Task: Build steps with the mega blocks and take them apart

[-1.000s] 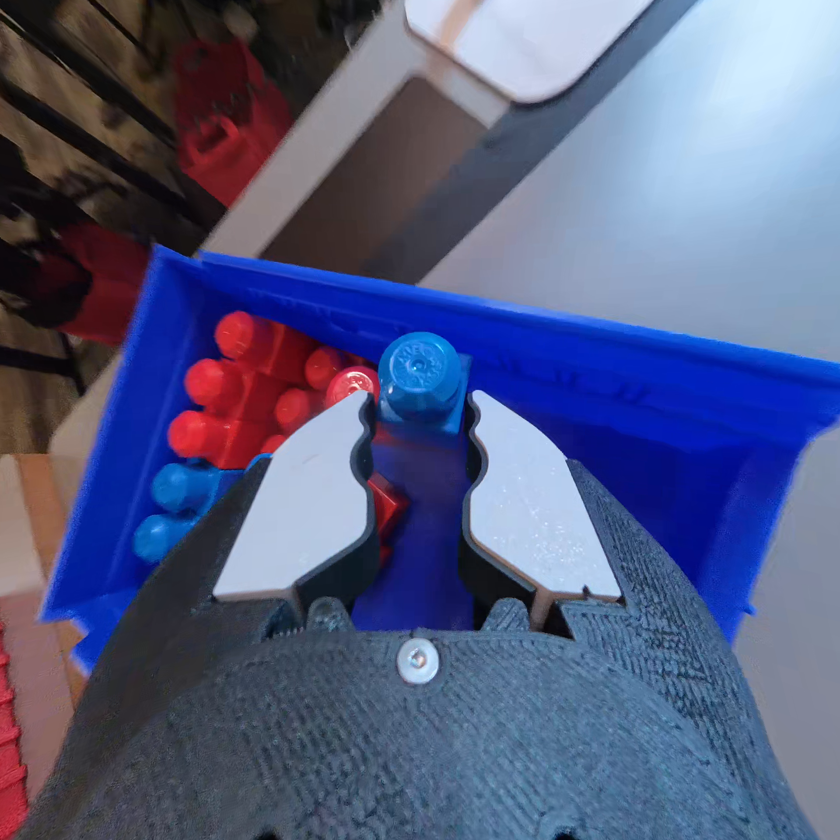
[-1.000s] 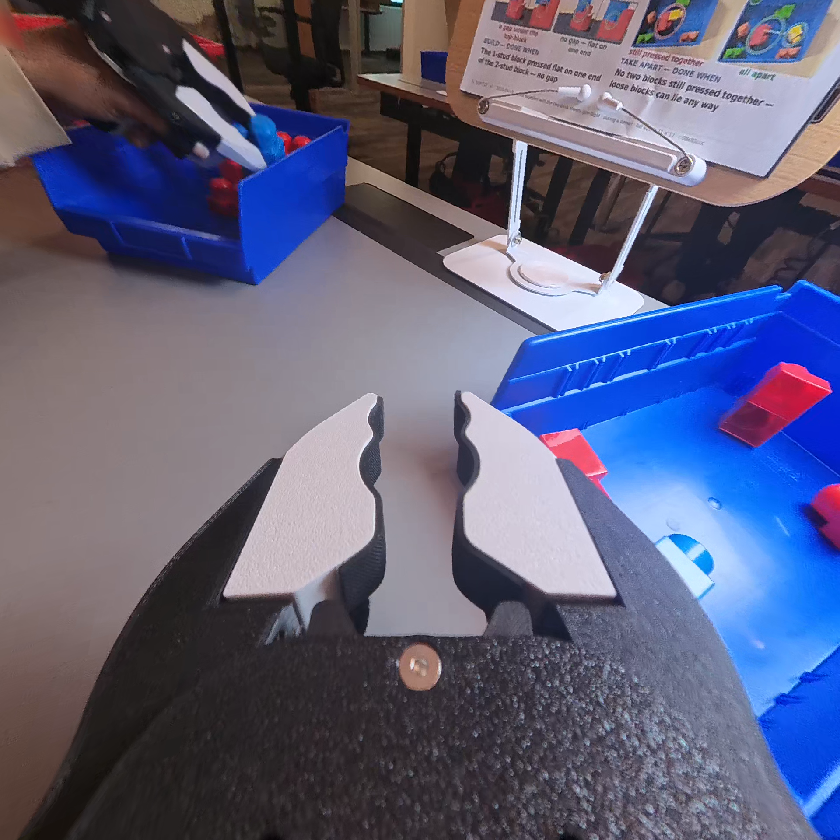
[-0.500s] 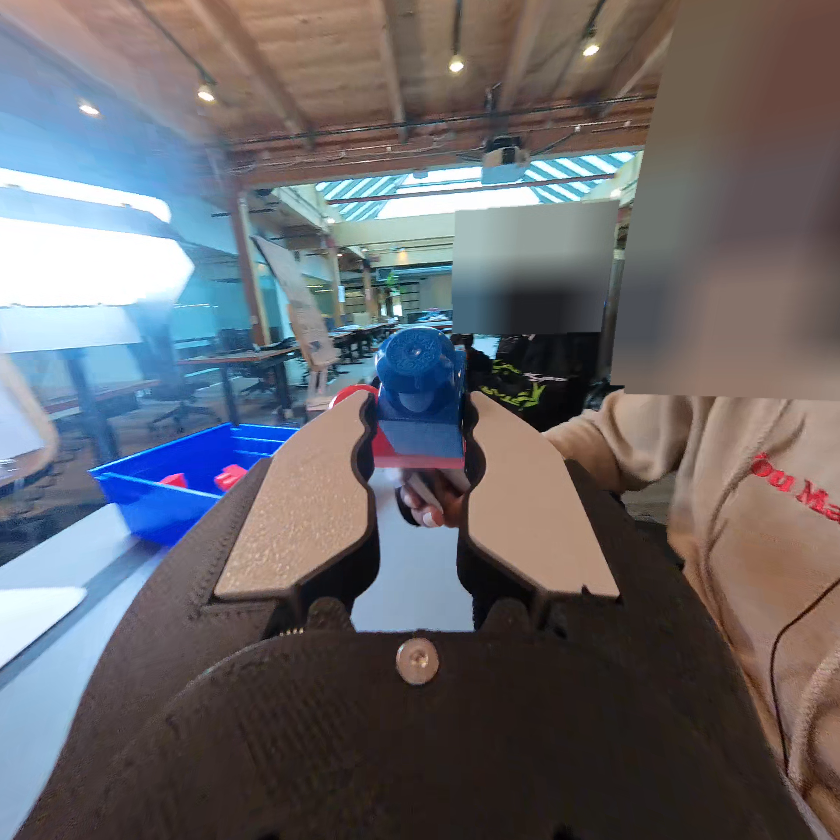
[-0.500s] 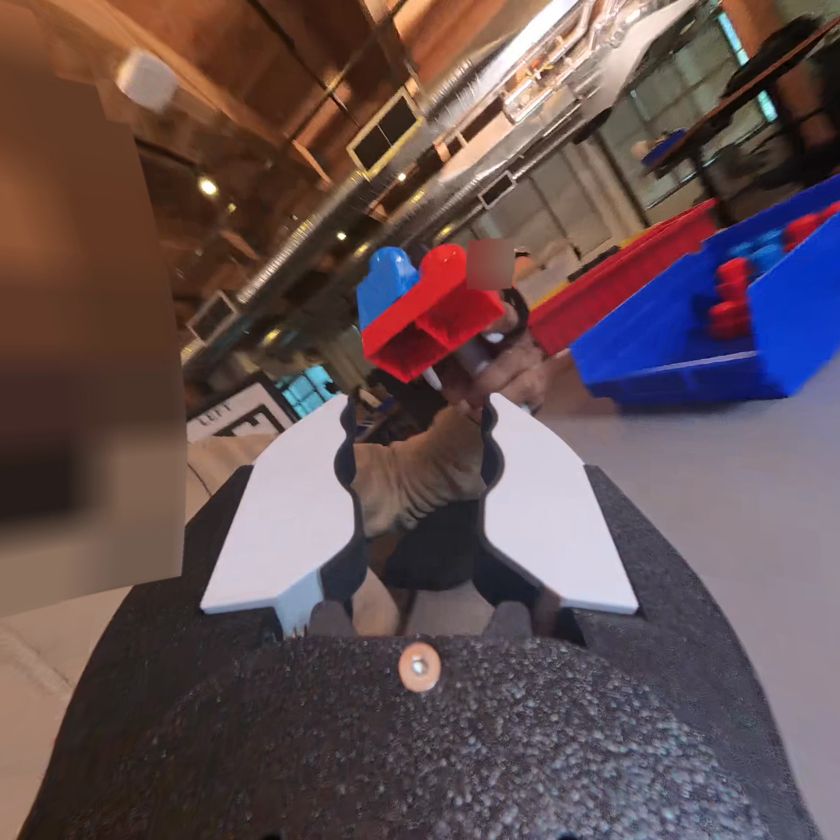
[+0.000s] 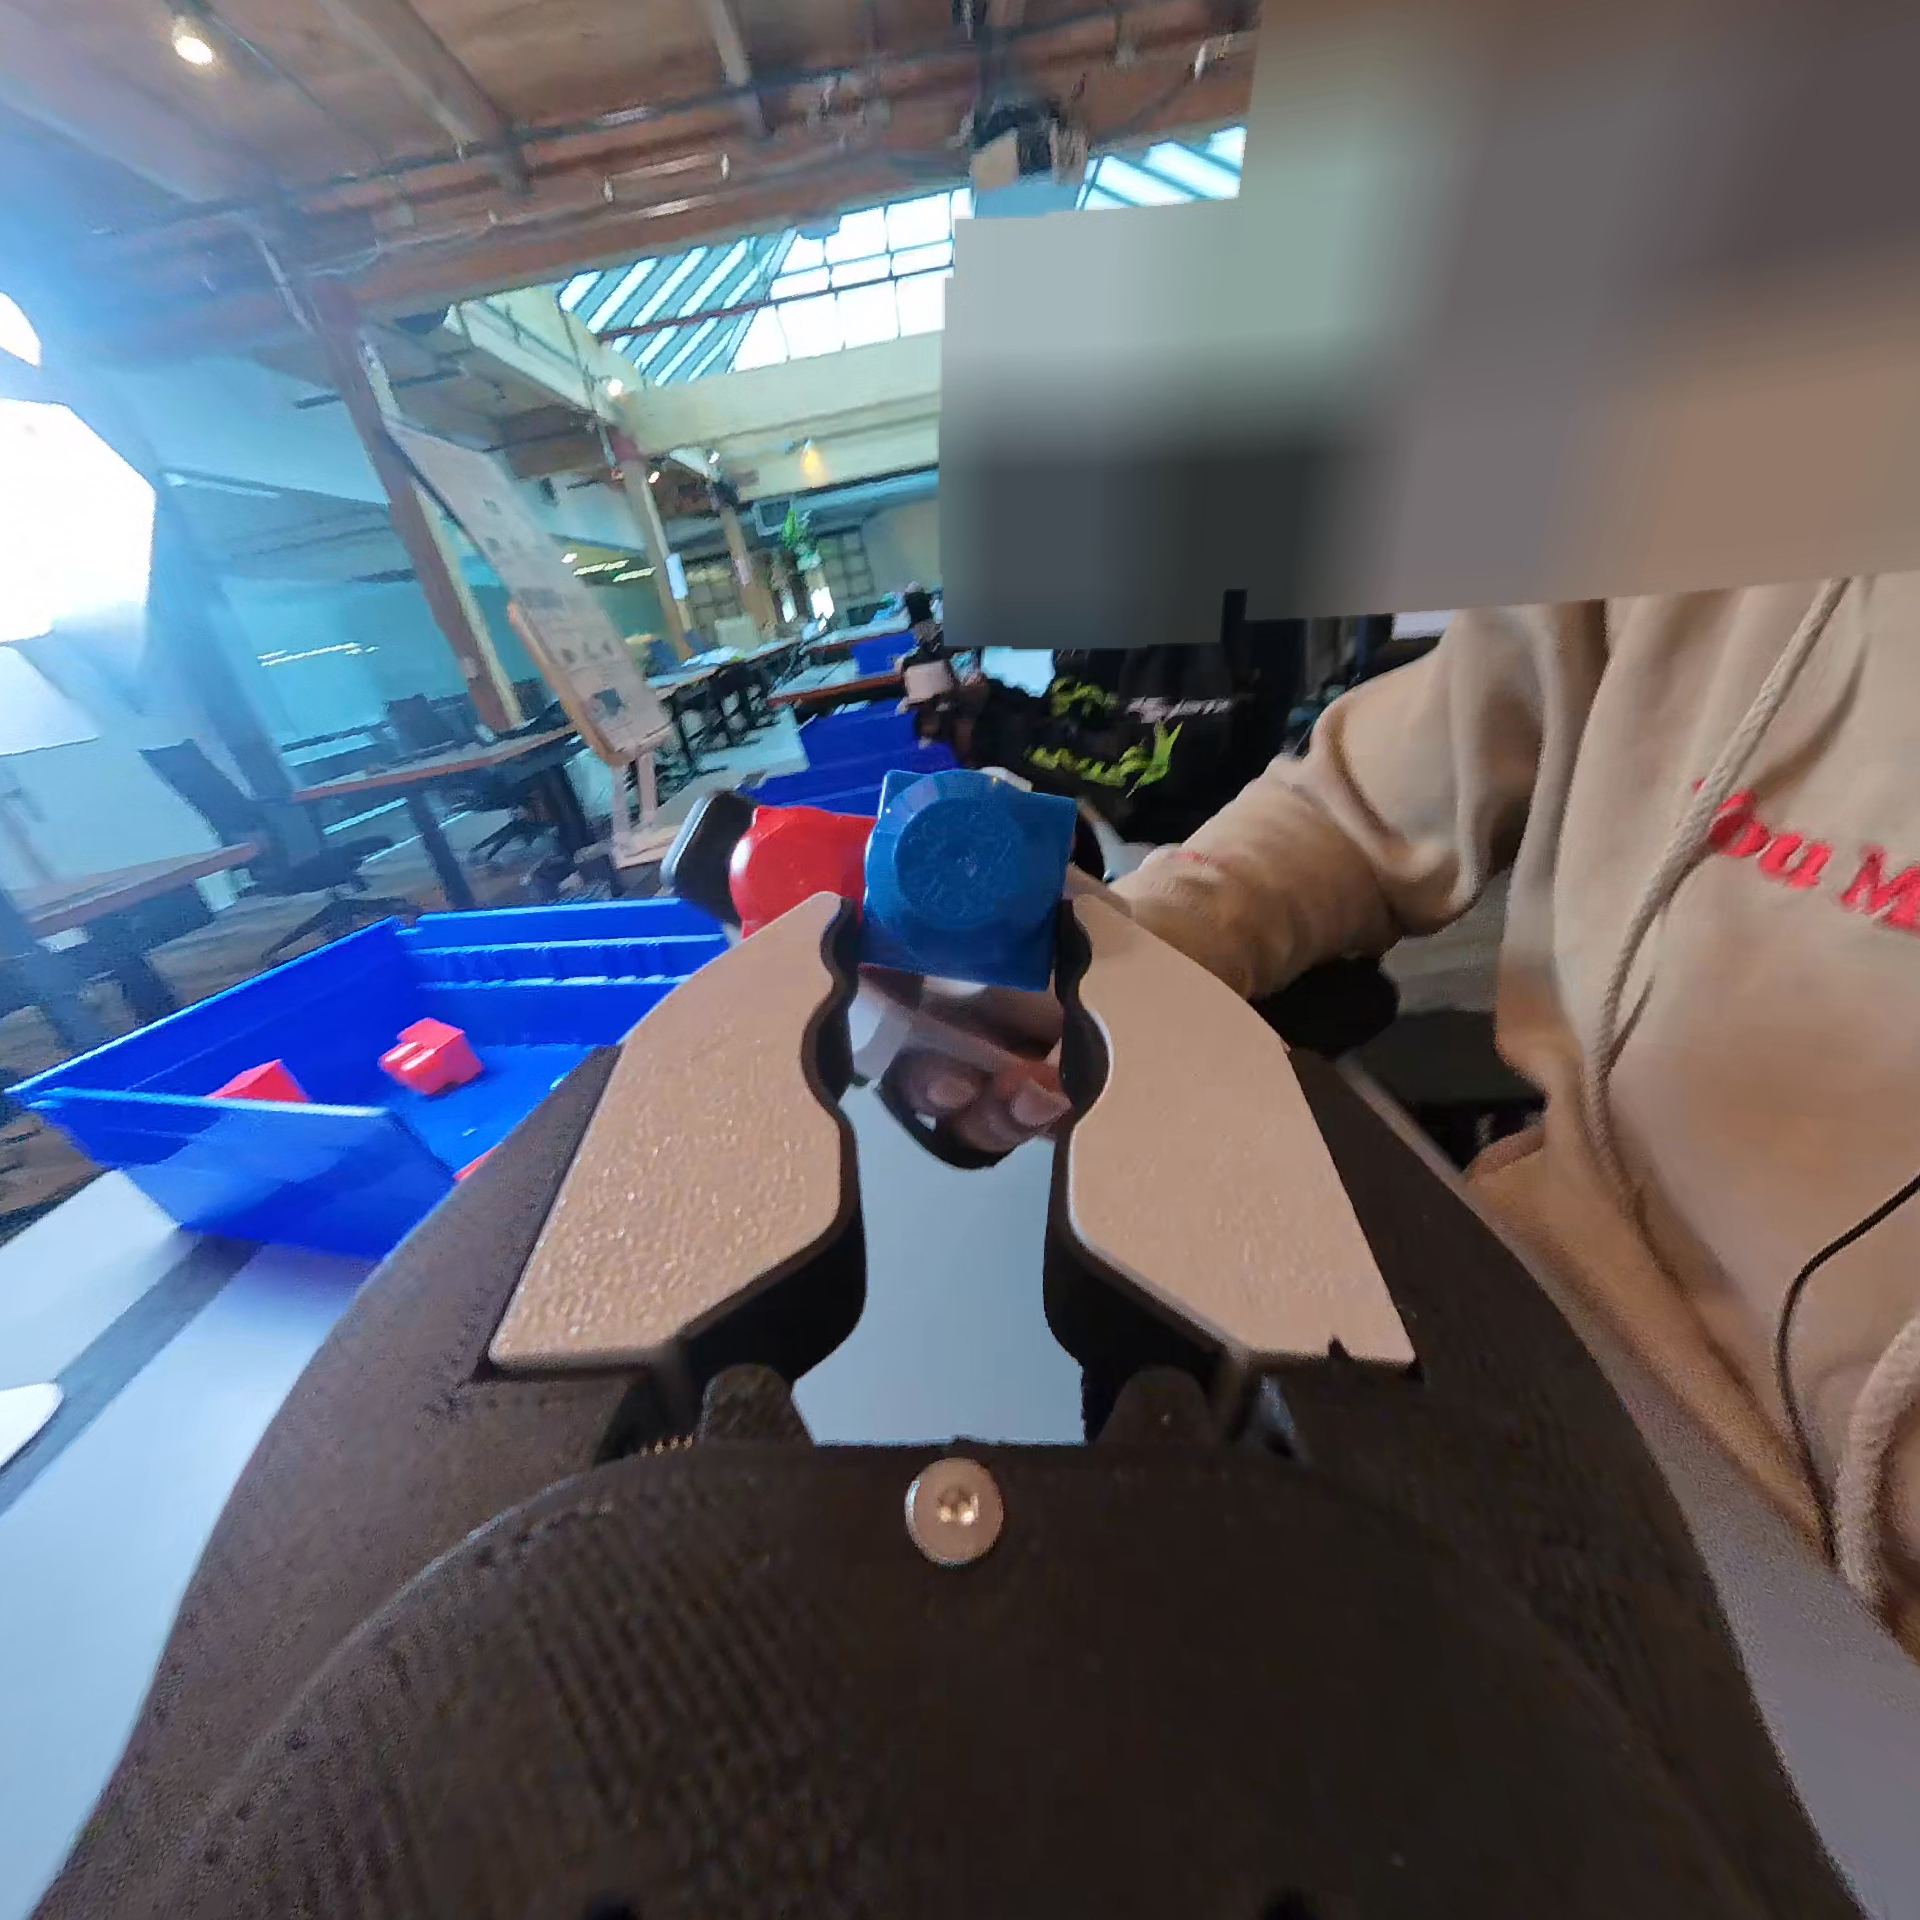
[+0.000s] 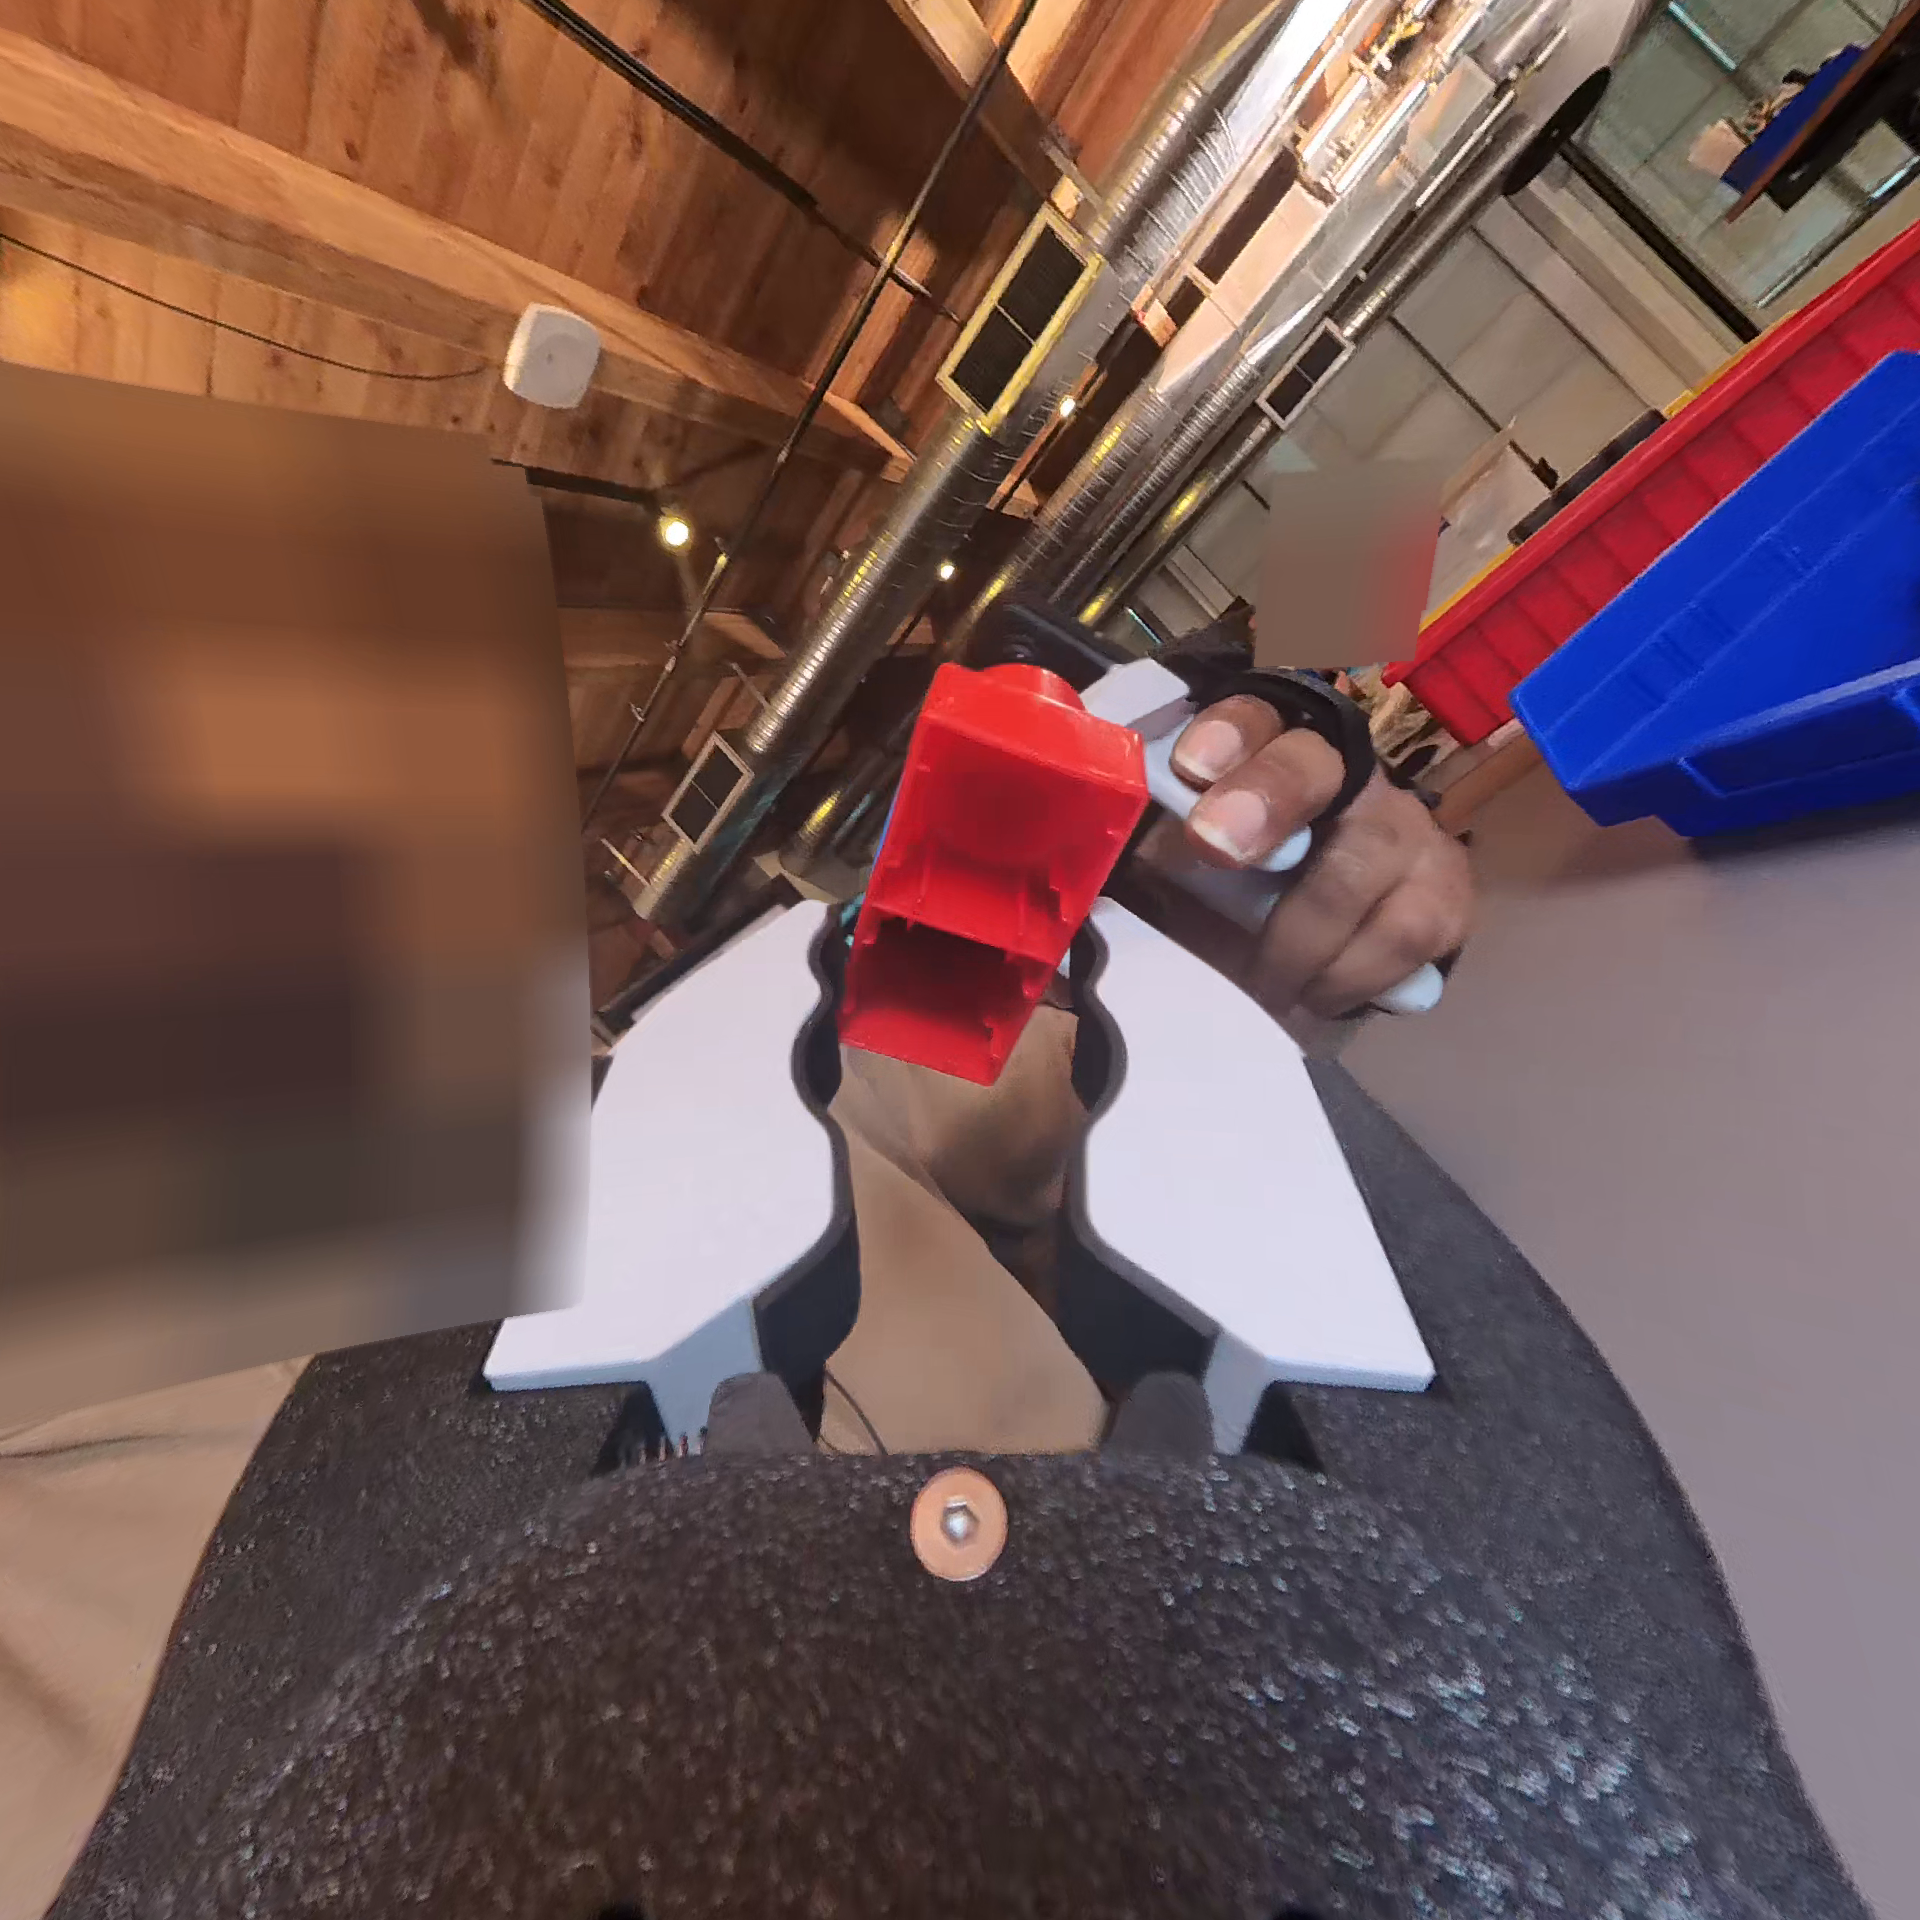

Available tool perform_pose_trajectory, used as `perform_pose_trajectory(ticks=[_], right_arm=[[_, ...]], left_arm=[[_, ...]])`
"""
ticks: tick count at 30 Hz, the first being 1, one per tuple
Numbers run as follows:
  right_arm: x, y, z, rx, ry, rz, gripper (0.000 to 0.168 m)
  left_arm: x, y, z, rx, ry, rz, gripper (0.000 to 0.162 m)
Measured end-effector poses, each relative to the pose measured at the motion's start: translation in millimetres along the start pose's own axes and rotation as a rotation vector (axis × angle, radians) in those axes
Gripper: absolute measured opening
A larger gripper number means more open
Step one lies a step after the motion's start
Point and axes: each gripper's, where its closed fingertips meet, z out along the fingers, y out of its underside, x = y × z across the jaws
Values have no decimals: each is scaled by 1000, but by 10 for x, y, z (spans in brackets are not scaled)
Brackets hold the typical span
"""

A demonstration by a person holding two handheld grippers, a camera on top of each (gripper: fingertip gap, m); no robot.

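Above the grey worktop (image 6: 1662, 1039), the left claw (image 5: 951, 935) is pinching the blue block (image 5: 966, 894) while the right claw (image 6: 951, 977), spread, is straddling the joined red block (image 6: 987, 883), whose long axis is running forward between its fingers.

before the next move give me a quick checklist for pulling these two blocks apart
1. Left hand-held gripper shut on the blue one-stud plastic block: ok.
2. Right hand-held gripper closed on the red two-stud plastic block: cannot tell, the red block sits between the tips but contact is unclear.
3. Blocks pressed together at this moment: ok, red shows beside blue.
4. Grey table below bare: ok.
5. Blue plastic bin in view for drop-off: ok.
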Motion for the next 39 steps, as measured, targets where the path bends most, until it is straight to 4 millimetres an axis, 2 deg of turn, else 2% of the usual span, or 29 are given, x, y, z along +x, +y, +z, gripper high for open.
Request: perform_pose_trajectory(ticks=[3, 7, 13, 16, 20, 22, 24, 26, 29, 32, 34, 39], right_arm=[[79, 56, -7, -52, 63, -38, 39], [125, 119, -19, -101, 87, -29, 37], [143, 246, -17, -209, 119, -21, 36], [99, 228, -39, -234, 120, -79, 36], [86, 35, -206, -199, 165, -156, 36], [124, -129, -349, -180, 239, -252, 36], [168, -389, -548, -131, 342, -340, 37], [274, -671, -830, -85, 510, -439, 37], [438, -1117, -1376, 15, 808, -536, 37], [609, -1509, -1931, 66, 1119, -554, 37], [748, -1740, -2227, 47, 1309, -556, 37], [1246, -2328, -2681, 32, 1580, -508, 36]], left_arm=[[-15, 105, -7, -113, -58, 120, 44], [-22, 215, -30, -237, -119, 303, 45], [72, 263, -96, -299, -83, 358, 41], [100, 215, -108, -272, -64, 321, 38], [14, -56, -269, -159, -82, 218, 37], [-73, -105, -371, -138, -121, 187, 37], [-164, -41, -429, -151, -168, 146, 37], [-216, 97, -435, -179, -198, 91, 37], [-258, 341, -388, -223, -231, 34, 38], [-282, 589, -327, -279, -245, -17, 38], [-274, 723, -287, -305, -242, -50, 38], [-268, 970, -257, -364, -247, -95, 38]])
